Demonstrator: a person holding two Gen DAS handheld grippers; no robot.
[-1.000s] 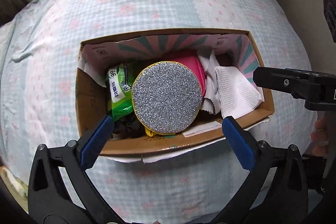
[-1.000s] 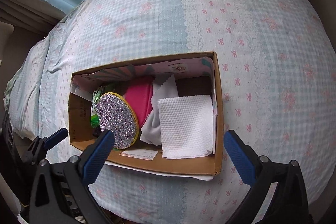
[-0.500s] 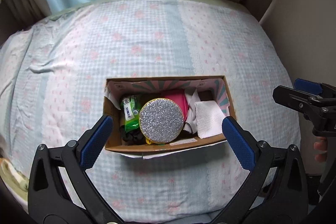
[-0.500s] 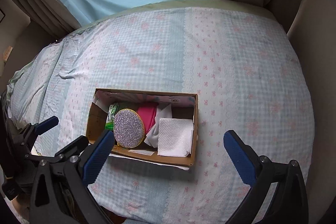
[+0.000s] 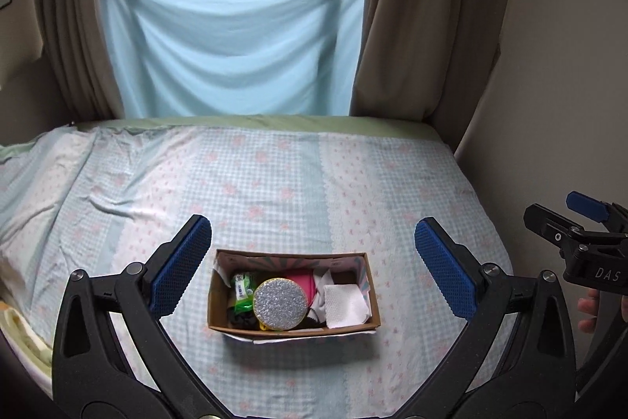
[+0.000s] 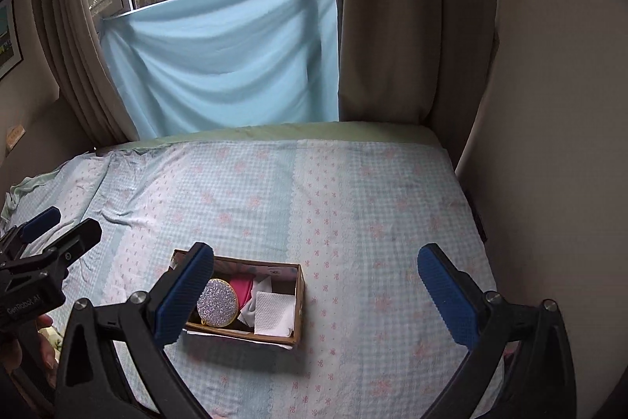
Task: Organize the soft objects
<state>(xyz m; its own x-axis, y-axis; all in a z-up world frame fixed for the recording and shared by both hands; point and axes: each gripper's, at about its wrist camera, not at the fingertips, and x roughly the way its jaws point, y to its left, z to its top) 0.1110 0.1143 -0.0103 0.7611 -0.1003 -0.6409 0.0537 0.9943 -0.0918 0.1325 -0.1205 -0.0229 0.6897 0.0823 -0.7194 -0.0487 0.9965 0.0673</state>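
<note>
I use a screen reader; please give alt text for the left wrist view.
An open cardboard box sits on a checked bedspread, holding a glittery silver disc, a white cloth and a green packet. The left gripper frames it, fingers open and empty.

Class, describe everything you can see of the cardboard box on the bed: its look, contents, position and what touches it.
The cardboard box is brown, rectangular and open-topped, with a patterned pink-and-teal lining. It sits flat on the checked bedspread, near the front edge, something white showing under its front. Packed inside are a green packet, a round silver glitter disc with a yellow rim, something pink and a white textured cloth. Neither tongs touch it.
</note>
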